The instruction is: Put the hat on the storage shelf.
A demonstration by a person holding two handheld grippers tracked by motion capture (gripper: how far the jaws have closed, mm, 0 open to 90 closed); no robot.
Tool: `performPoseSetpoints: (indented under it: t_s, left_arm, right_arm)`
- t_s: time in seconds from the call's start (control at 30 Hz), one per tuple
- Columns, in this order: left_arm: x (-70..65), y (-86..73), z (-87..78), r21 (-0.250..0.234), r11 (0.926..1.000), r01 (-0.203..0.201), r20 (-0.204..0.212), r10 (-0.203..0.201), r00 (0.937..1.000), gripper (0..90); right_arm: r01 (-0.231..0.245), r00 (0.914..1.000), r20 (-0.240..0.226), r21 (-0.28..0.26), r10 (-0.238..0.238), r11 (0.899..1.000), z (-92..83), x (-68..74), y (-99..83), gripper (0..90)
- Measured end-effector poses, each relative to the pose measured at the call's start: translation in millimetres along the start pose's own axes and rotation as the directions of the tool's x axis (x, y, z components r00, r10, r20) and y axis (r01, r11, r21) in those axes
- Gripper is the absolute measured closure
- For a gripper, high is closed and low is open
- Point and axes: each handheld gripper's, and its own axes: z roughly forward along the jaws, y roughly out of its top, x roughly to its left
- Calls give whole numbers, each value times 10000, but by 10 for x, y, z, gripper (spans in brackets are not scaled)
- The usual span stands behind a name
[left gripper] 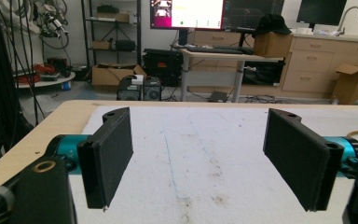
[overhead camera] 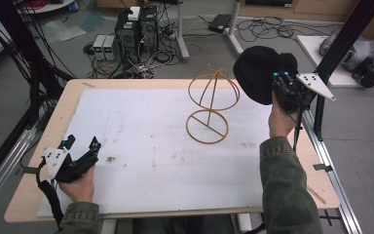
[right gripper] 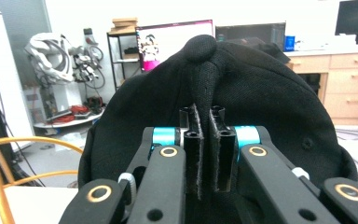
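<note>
Carrying the black cap (overhead camera: 259,73) toward the wire hat stand (overhead camera: 210,105) appears to be the step in hand. The cap hangs in the air, pinched by a fold of its crown fabric between the closed jaws of the right gripper (right gripper: 204,140), with its button just above the jaw tips. The stand sits on the white mat (overhead camera: 141,141) ahead and to the left of this gripper, below the cap's level and apart from it.

Whether the cap's opening faces downward cannot be confirmed from these views; check before lowering.

Next move, as judged: shift the cap sideways until it sits over the stand's dome, lower it until the dome fills the crown, then release.

The left gripper (left gripper: 198,158) rests low over the mat, well apart from the stand, jaws spread wide and holding nothing.
</note>
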Motion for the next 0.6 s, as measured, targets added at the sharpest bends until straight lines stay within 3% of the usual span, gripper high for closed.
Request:
performPoseSetpoints:
  t_s: [0.4,0.6]
  left_arm:
    - [-1,-6,11,34,10000,5,13,-5,10000,241]
    - [-38,-15,27,119,9993,-357,111,356,9993,239]
  right_arm:
    - [-546,9965,-674,-598,505,9967,-59,54,61,864]
    - [-874,9894,-1244,-975,750,9914,-130,90,120,866]
